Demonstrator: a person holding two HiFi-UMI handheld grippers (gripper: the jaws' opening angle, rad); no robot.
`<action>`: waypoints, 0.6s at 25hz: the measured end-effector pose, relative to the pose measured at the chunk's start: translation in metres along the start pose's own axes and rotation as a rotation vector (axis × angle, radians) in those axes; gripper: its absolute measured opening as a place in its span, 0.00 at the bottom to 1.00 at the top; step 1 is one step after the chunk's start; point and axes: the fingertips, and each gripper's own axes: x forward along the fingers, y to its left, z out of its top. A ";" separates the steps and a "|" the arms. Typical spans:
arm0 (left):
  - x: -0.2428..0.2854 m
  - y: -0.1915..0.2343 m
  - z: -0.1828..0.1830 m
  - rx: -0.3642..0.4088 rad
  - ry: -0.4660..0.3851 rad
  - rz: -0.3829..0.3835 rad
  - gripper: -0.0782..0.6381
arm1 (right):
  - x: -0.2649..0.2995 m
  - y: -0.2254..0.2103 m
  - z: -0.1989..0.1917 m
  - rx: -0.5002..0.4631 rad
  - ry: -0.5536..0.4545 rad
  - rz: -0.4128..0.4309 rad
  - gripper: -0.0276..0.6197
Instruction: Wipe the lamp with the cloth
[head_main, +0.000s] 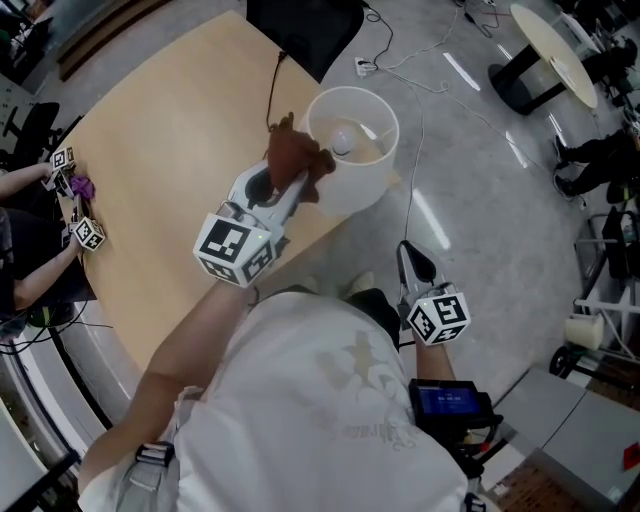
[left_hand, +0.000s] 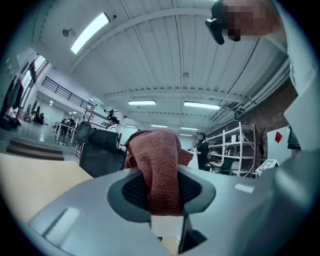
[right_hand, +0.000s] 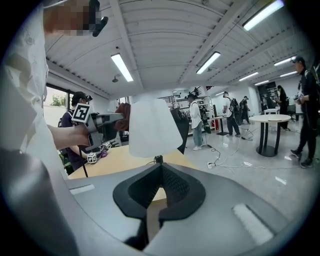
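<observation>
The light wooden table has a rounded edge, and the white lamp stands near that edge, with a dark cord running across the top behind it. The left gripper pinches a reddish-brown cloth between its jaws and holds it at the left rim of the shade. The right gripper hangs off the table over the floor, jaws pressed together on nothing. All round is a glossy grey floor with loose cables (one meets a power strip), a round white table and metal shelves.
</observation>
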 end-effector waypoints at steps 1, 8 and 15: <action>-0.004 0.002 -0.005 -0.009 0.012 0.004 0.27 | -0.002 0.003 -0.002 0.001 -0.003 -0.006 0.06; -0.009 0.010 -0.054 -0.058 0.137 0.061 0.28 | -0.014 -0.005 -0.009 0.016 0.008 -0.019 0.06; -0.021 0.019 -0.103 -0.117 0.262 0.105 0.28 | -0.016 -0.001 -0.006 0.019 0.002 -0.019 0.06</action>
